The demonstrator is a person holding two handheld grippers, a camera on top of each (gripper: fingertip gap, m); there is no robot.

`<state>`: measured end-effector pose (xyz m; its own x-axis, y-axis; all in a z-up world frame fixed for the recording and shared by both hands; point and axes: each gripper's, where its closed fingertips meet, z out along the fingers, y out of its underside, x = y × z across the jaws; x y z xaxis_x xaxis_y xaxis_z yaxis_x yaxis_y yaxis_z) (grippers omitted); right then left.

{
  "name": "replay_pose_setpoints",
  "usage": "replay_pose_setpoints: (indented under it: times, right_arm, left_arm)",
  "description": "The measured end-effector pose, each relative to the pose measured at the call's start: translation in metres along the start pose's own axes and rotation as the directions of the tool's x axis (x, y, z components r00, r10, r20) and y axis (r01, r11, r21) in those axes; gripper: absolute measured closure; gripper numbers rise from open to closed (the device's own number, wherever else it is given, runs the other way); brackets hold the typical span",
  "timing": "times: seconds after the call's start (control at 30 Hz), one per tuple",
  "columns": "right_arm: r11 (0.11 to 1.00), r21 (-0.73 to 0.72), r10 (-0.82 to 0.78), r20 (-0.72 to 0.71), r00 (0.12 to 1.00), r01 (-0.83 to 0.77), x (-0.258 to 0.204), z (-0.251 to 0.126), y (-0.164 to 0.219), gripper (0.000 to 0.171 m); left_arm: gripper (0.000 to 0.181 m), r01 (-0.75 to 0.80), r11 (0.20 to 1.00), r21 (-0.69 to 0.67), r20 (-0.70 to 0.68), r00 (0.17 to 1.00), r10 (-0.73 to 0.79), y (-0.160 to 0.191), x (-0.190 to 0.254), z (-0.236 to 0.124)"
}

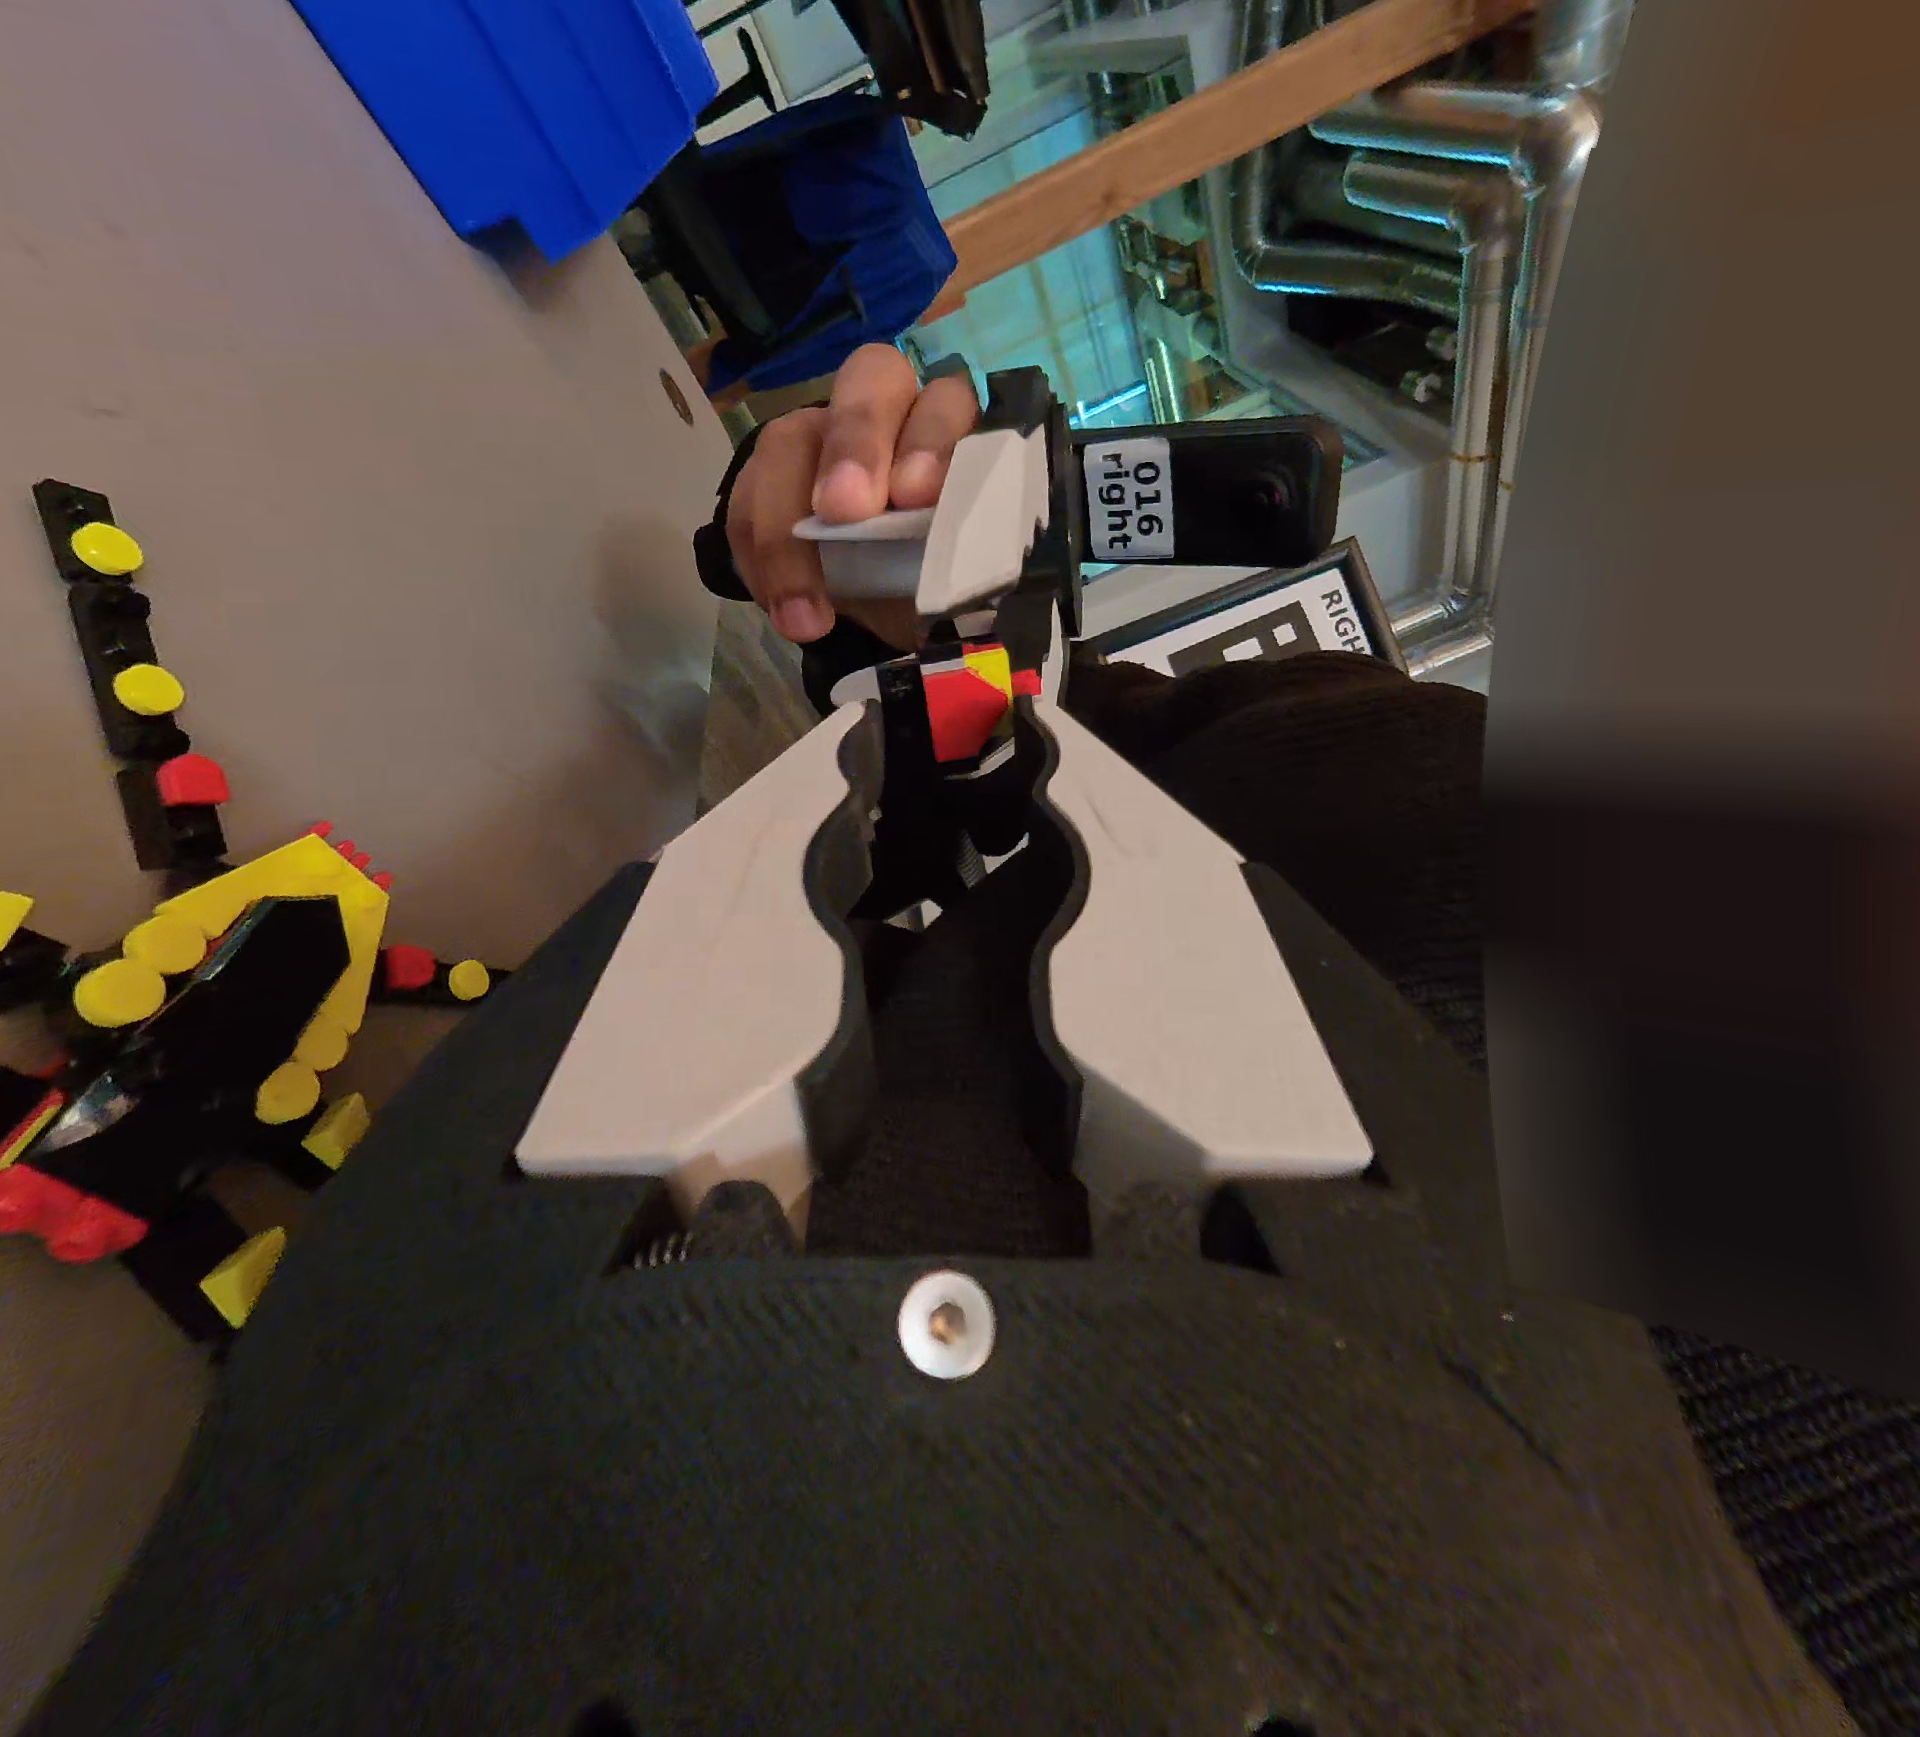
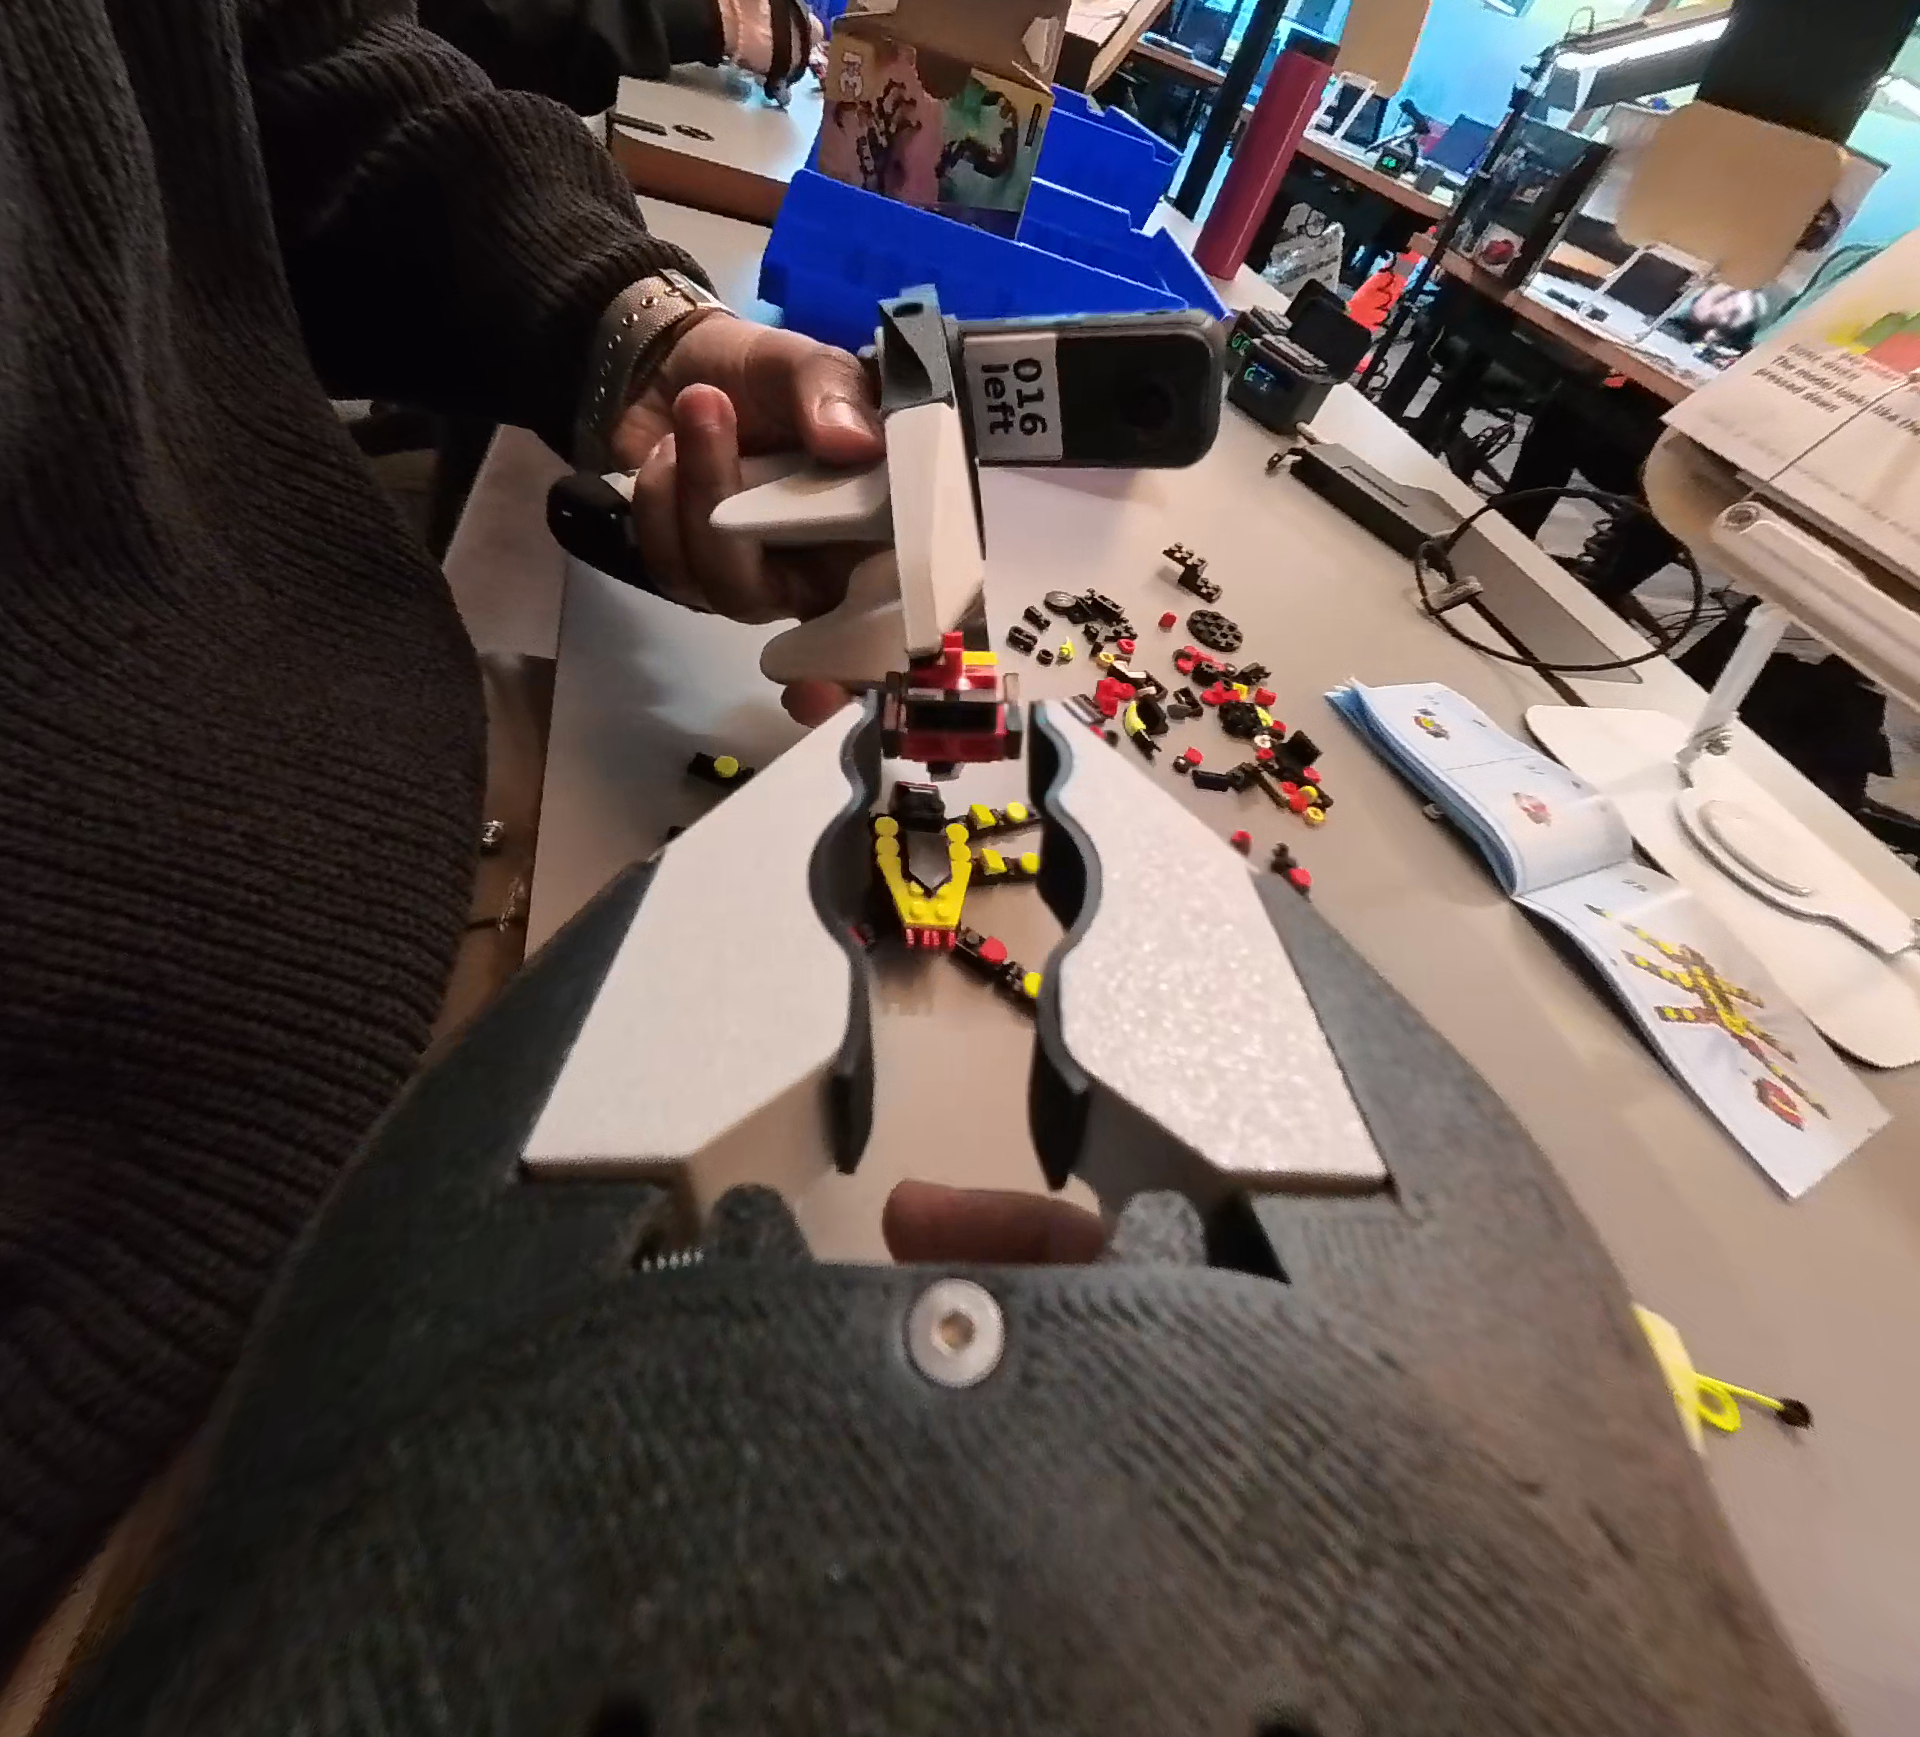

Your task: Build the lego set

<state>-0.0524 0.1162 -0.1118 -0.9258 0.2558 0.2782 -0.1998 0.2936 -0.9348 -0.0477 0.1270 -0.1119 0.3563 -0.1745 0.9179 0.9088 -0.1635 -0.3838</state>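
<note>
Both jaws pinching red lego piece (image 2: pixel 948 719)

1. Both views are evenly lit indoors, with cool blue-white daylight glowing from the far windows.
2. Soft shadows lie on the desk (image 2: pixel 1351 1012) under the loose bricks (image 2: pixel 1195 700).
3. Wide-angle bending curves the edges.
4. The left wrist view's right side is dark and smeared with blur.

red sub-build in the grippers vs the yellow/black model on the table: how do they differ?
The red sub-build is held in the air between both grippers; the yellow/black model lies flat on the table, untouched. The sub-build is compact and blocky; the model is spread out, with long arms. Both use red, yellow and black bricks.
</note>
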Motion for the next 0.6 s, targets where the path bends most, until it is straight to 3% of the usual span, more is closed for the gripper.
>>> replay_pose_setpoints:
  times: [0.2, 0.47, 0.6]
  right_arm:
    - [0.999, -0.040, -0.003, 0.014, 1.000, 0.004, -0.002, 0.001, 0.008, 0.146]
    - [0.981, -0.175, -0.074, 0.029, 0.997, 0.078, -0.004, 0.006, 0.031, 0.146]
    - [0.974, -0.226, -0.012, 0.063, 0.998, 0.026, -0.005, 0.006, 0.038, 0.146]
  left_arm:
    - [0.160, -0.001, 1.000, -0.016, 0.034, 0.999, 0.002, 0.002, -0.007, 0.000]
    - [0.160, -0.089, 0.994, -0.066, 0.182, 0.978, 0.100, 0.007, -0.027, -0.001]
    - [0.159, -0.127, 0.987, -0.099, 0.224, 0.964, 0.146, 0.010, -0.032, -0.001]
